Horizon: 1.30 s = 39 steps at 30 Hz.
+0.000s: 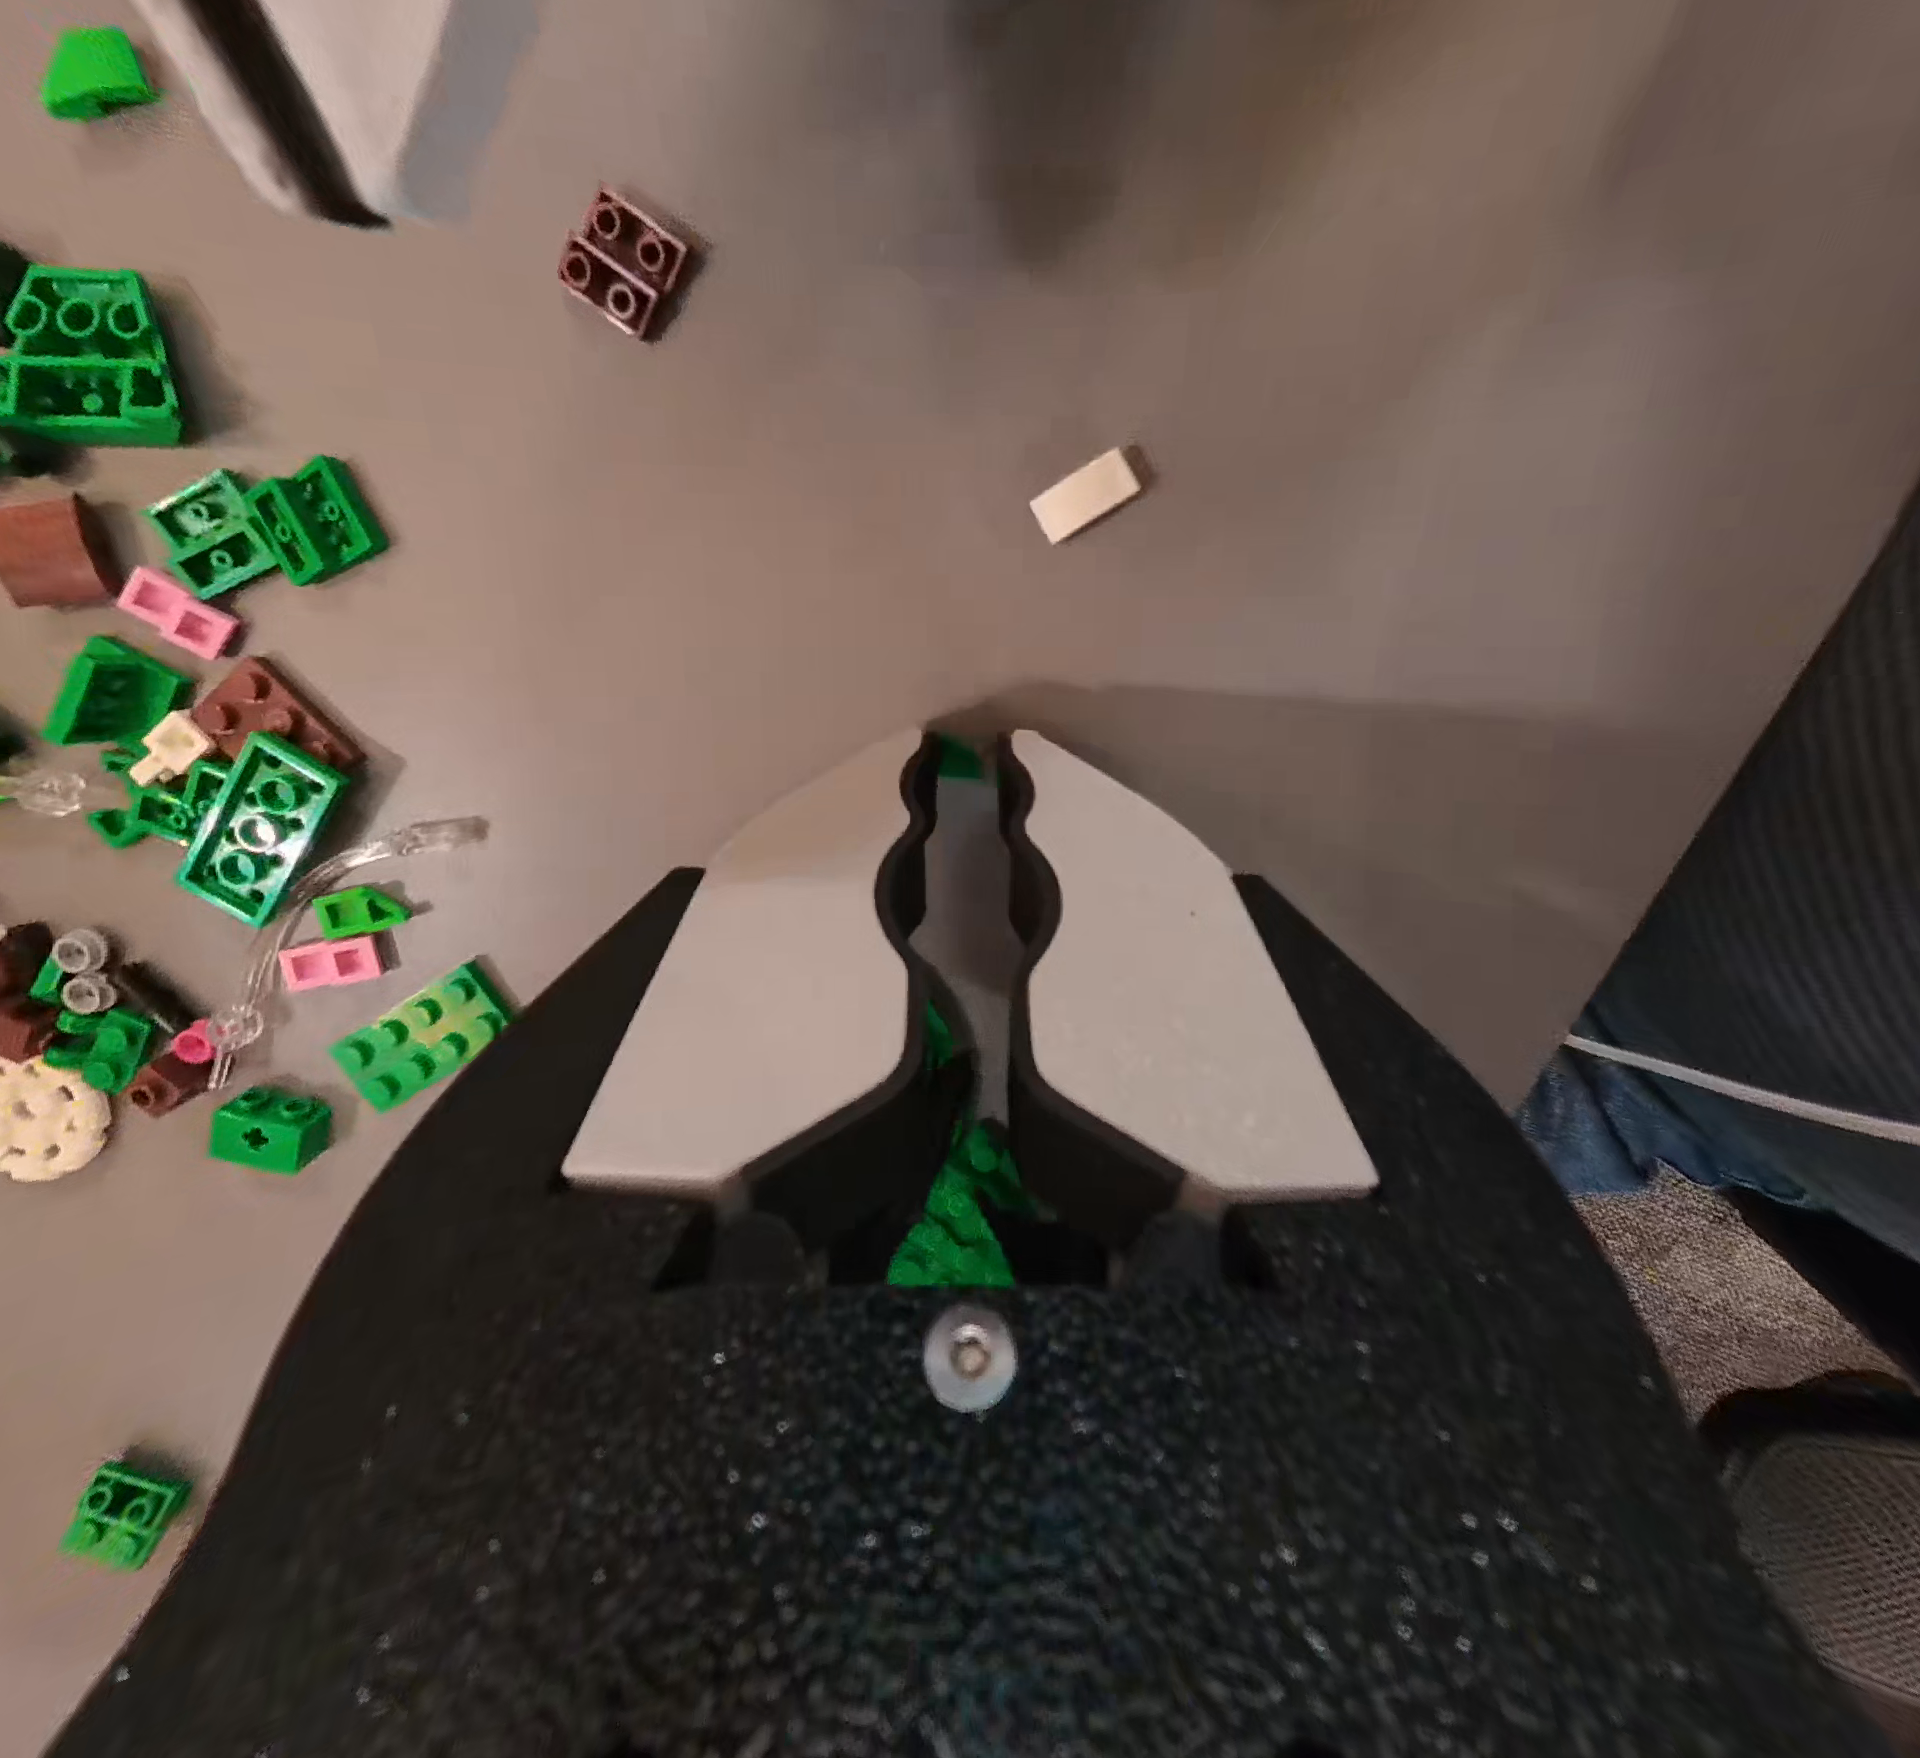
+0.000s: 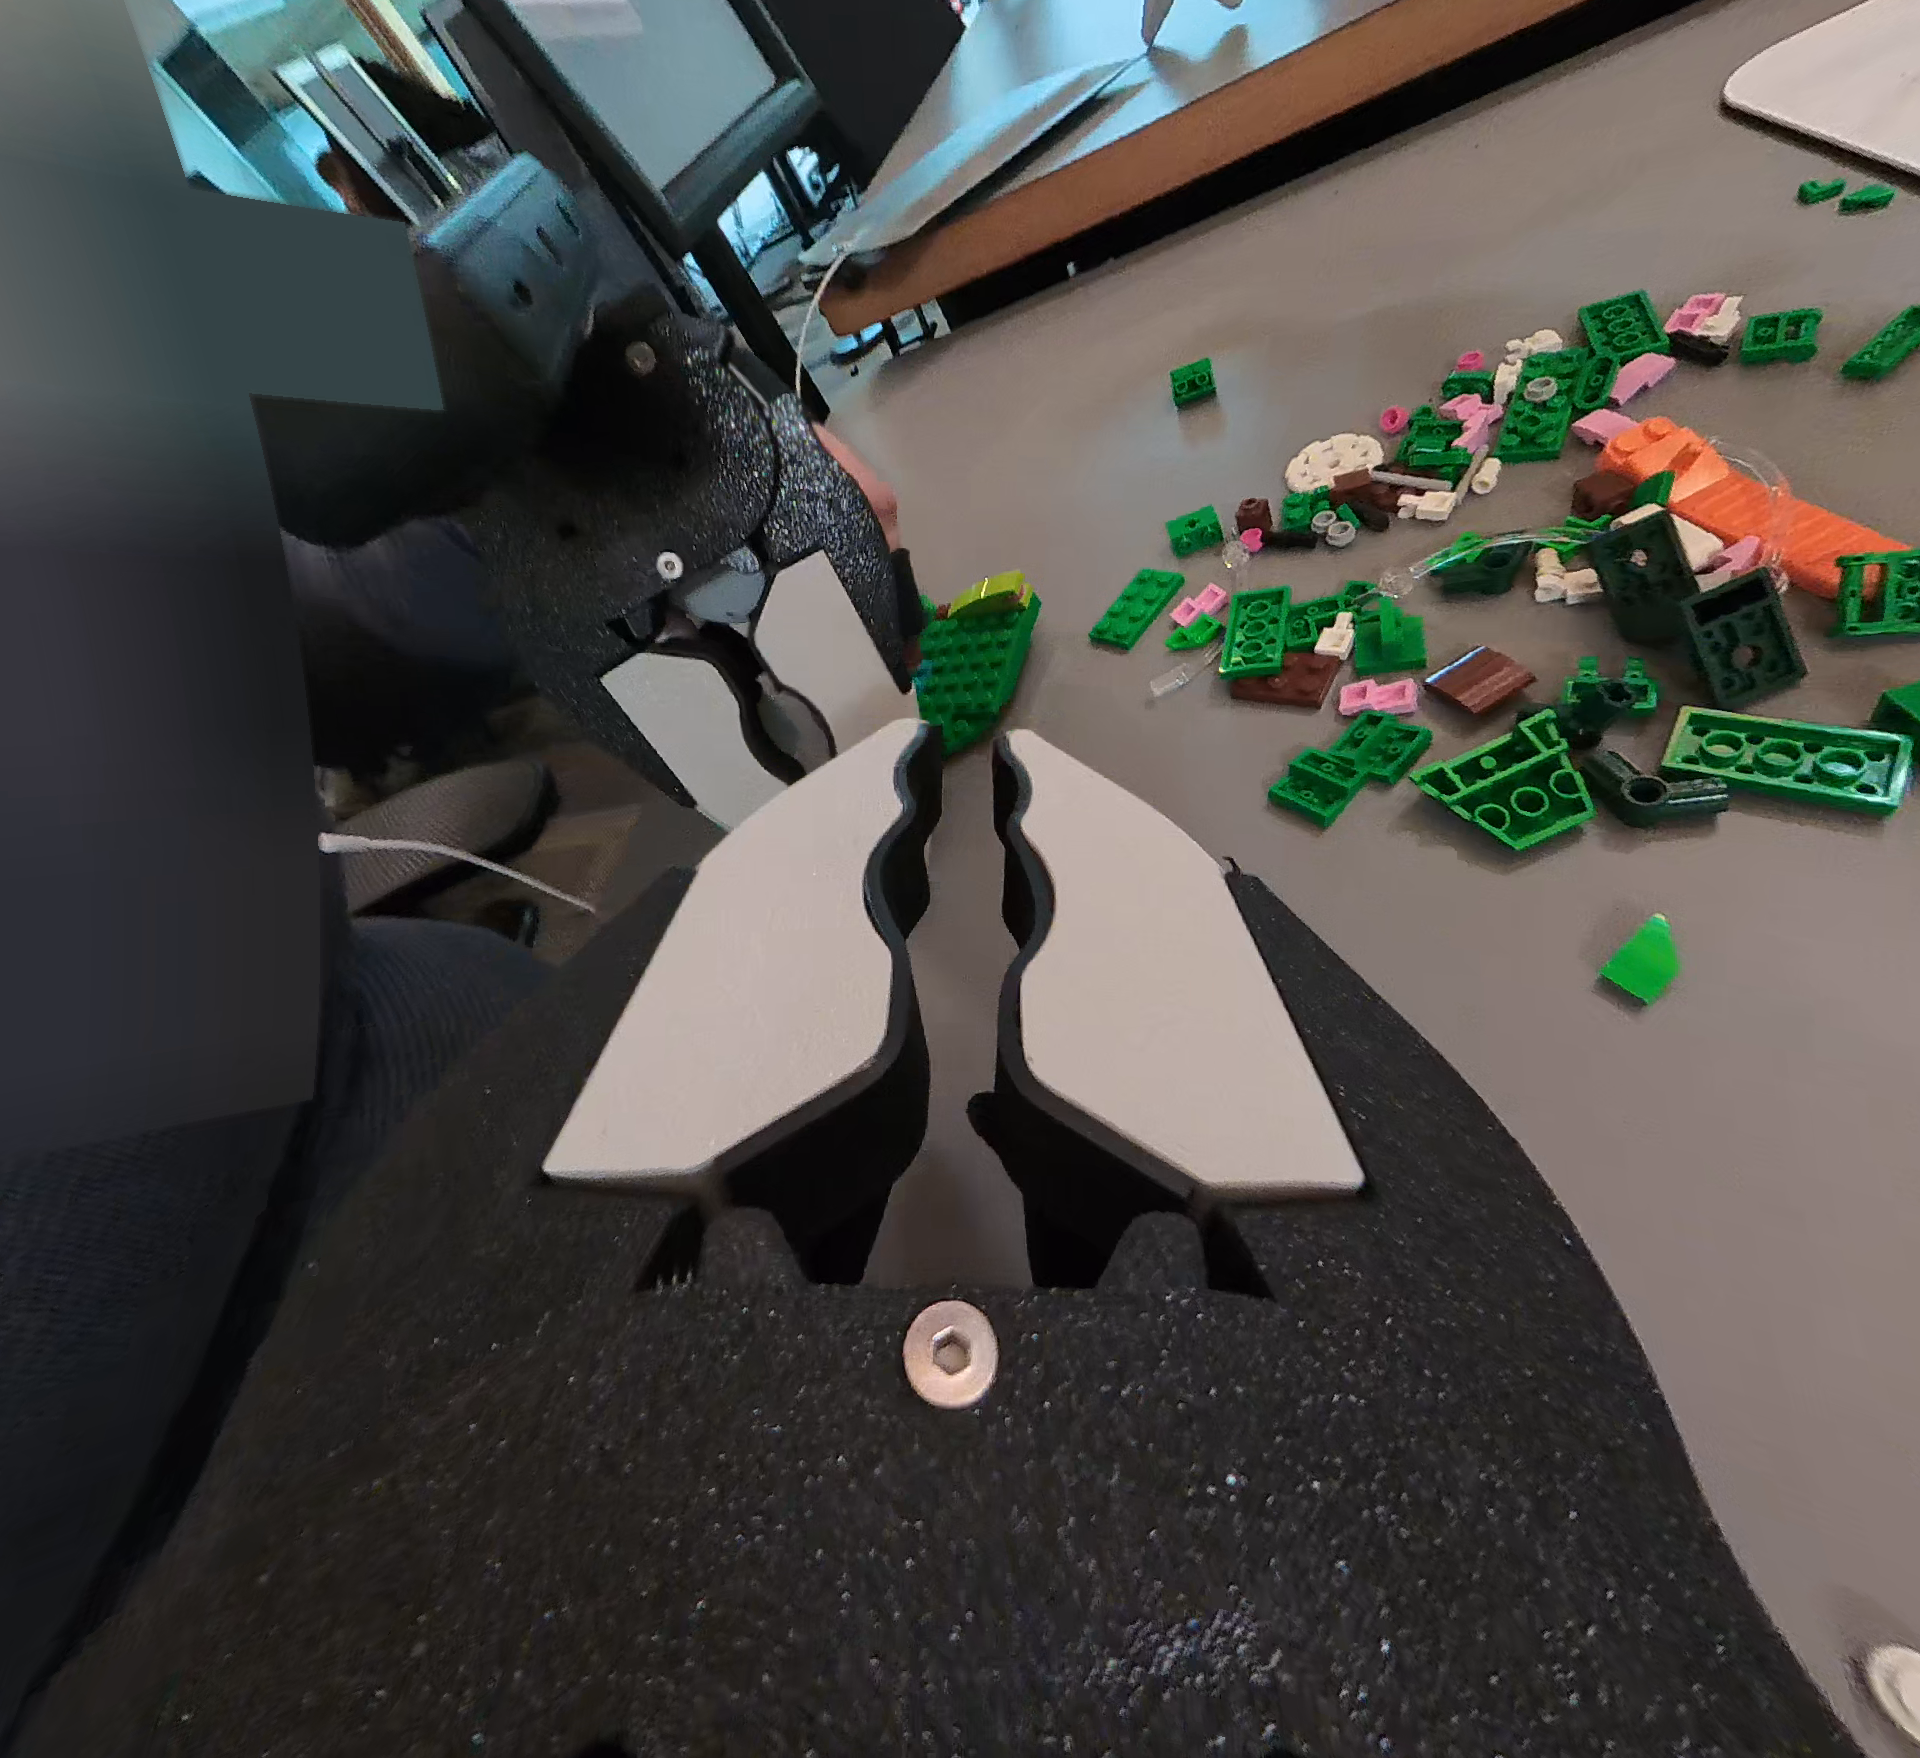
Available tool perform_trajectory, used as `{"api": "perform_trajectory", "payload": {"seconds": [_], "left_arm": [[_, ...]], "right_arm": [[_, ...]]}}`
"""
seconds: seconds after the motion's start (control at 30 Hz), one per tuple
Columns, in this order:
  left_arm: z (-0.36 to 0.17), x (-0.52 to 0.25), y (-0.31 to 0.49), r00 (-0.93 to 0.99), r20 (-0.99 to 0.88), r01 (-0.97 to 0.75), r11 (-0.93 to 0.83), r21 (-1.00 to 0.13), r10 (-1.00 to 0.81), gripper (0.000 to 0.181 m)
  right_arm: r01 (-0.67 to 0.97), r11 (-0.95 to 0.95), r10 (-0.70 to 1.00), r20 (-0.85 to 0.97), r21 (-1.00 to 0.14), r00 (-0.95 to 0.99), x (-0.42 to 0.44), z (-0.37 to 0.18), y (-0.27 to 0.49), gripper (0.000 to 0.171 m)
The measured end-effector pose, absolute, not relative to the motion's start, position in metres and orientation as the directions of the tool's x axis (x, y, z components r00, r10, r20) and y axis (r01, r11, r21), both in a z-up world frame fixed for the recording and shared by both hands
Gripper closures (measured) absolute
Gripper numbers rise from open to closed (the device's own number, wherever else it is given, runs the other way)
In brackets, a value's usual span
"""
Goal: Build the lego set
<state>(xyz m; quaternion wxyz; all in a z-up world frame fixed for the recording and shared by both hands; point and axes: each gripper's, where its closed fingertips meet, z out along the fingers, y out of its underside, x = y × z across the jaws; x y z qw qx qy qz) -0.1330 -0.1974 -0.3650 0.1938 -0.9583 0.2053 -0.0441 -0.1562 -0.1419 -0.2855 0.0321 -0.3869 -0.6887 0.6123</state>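
Note:
My left gripper [image 1: 961,752] is shut on a green studded plate [image 1: 951,1199] that shows between its fingers. In the right wrist view the left gripper [image 2: 842,732] holds that plate [image 2: 971,669] tilted just above the grey table, with a lime piece [image 2: 987,591] on the plate's top edge. My right gripper [image 2: 966,752] has only a narrow gap between its fingers and nothing in it. Its tips are just below the plate's lower corner. A pile of loose green, pink, brown and white bricks [image 2: 1507,513] lies to the right, and it also shows in the left wrist view [image 1: 208,773].
A brown 2x2 brick [image 1: 623,274] and a tan tile [image 1: 1091,493] lie apart on the table. An orange brick separator [image 2: 1745,503] lies in the pile. A lone green slope [image 2: 1642,960] lies nearer. A white board [image 2: 1849,87] is at the far right. A person's leg [image 1: 1766,981] is beside the table edge. The gap from one gripper's tips to the other's is roughly 10 cm.

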Motion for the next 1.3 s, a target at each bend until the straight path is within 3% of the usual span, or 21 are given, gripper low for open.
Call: {"api": "perform_trajectory", "payload": {"seconds": [0.23, 0.43, 0.57, 0.7, 0.93, 1.3], "left_arm": [[-0.363, -0.132, -0.198, 0.910, 0.004, -0.375, -0.830, -0.413, -0.414, 0.148], [-0.356, -0.131, -0.204, 0.919, 0.061, -0.317, -0.821, -0.475, -0.390, 0.145], [-0.362, -0.129, -0.202, 0.914, 0.076, -0.324, -0.828, -0.458, -0.399, 0.145], [-0.362, -0.129, -0.200, 0.914, 0.095, -0.309, -0.831, -0.463, -0.394, 0.141], [-0.359, -0.122, -0.201, 0.902, 0.199, -0.252, -0.842, -0.477, -0.383, 0.125], [-0.355, -0.126, -0.198, 0.903, 0.255, -0.168, -0.831, -0.531, -0.346, 0.107]], "right_arm": [[0.465, 0.062, 0.589, -0.344, -0.883, -0.731, -0.150, -0.296, -0.144, 0.162], [0.446, 0.195, 0.563, -0.273, -0.873, -0.780, -0.142, -0.309, -0.159, 0.161], [0.328, 0.382, 0.484, -0.115, -0.864, -0.867, -0.131, -0.318, -0.184, 0.158], [0.248, 0.577, 0.401, 0.005, -0.778, -0.916, -0.121, -0.341, -0.200, 0.151], [0.161, 0.679, 0.330, 0.102, -0.716, -0.938, -0.115, -0.355, -0.204, 0.120], [0.178, 0.691, 0.357, 0.116, -0.701, -0.927, -0.117, -0.352, -0.198, 0.124]]}}
